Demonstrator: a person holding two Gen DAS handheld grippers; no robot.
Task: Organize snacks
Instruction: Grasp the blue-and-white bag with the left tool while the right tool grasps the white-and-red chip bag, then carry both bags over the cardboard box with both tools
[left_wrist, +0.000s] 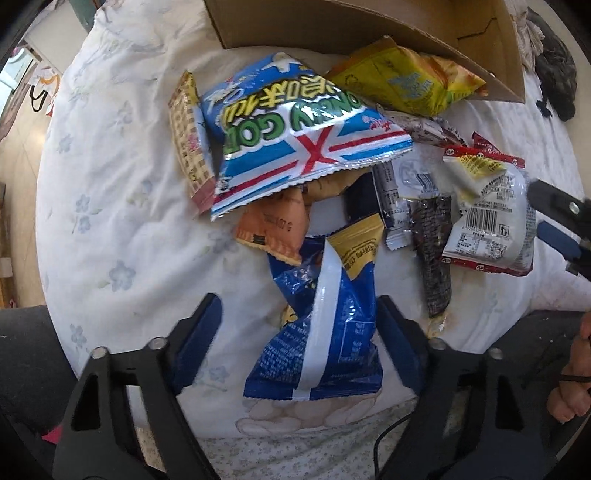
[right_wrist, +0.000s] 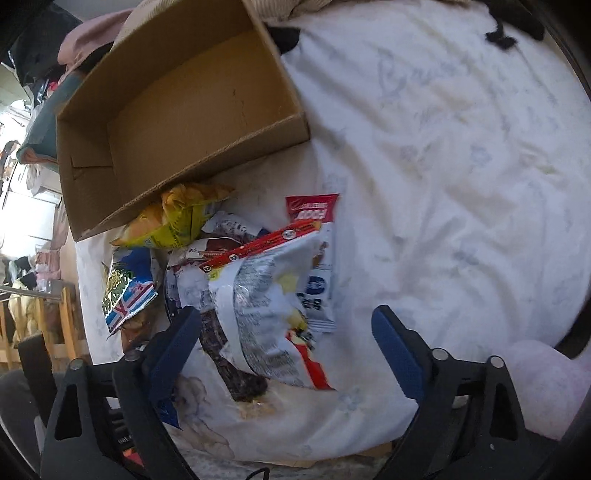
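Note:
A pile of snack packets lies on a white floral bedsheet (left_wrist: 110, 184). My left gripper (left_wrist: 298, 301) points down and is open, its fingers on either side of a dark blue bag with a white stripe (left_wrist: 325, 332); neither pad presses on the bag. Beyond the blue bag lie a blue-and-white chips bag (left_wrist: 295, 140), an orange packet (left_wrist: 273, 229) and a yellow bag (left_wrist: 406, 81). My right gripper (right_wrist: 287, 311) is open over a white bag with red trim (right_wrist: 273, 295) and a dark brown stick packet (right_wrist: 236, 365). An empty cardboard box (right_wrist: 184, 110) stands behind the pile.
The yellow bag (right_wrist: 177, 221) lies against the box's front wall. Dark clothing (left_wrist: 554, 66) lies at the far right of the bed. A person's hand (left_wrist: 572, 369) shows at the right edge. To the right of the pile is bare bedsheet (right_wrist: 443, 147).

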